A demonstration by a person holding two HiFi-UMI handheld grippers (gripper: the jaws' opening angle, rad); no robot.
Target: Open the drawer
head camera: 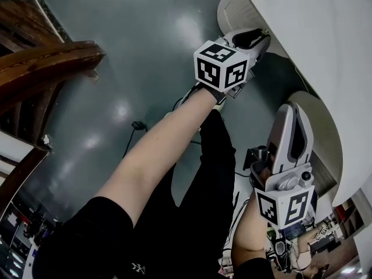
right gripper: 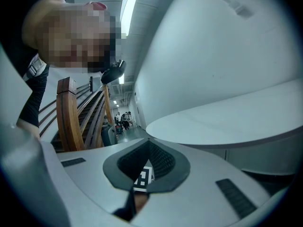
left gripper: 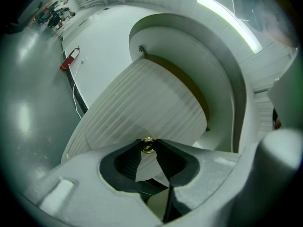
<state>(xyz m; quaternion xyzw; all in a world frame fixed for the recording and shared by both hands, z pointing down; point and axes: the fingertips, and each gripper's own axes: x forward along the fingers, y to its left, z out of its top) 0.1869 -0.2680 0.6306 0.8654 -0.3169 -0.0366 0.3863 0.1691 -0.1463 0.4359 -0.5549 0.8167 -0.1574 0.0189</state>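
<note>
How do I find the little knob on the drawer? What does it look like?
Start at the big white rounded cabinet. A curved drawer front with fine ribs sticks out from it. At its near edge, pinched between the tips of the left gripper, sits the knob: tiny, round and shiny gold, the only gold spot on all that white.

The drawer front (left gripper: 151, 103) is off-white with fine parallel ribbing, and its knob (left gripper: 148, 147) is brass-yellow. The left gripper (left gripper: 148, 140) and right gripper (head camera: 293, 110) are pale grey with black ribbed pads, each bearing a cube of black-and-white square markers. The floor (head camera: 133, 45) is glossy grey-green, the stair rail (head camera: 40, 68) brown wood, the sleeve (head camera: 87, 237) black.
</note>
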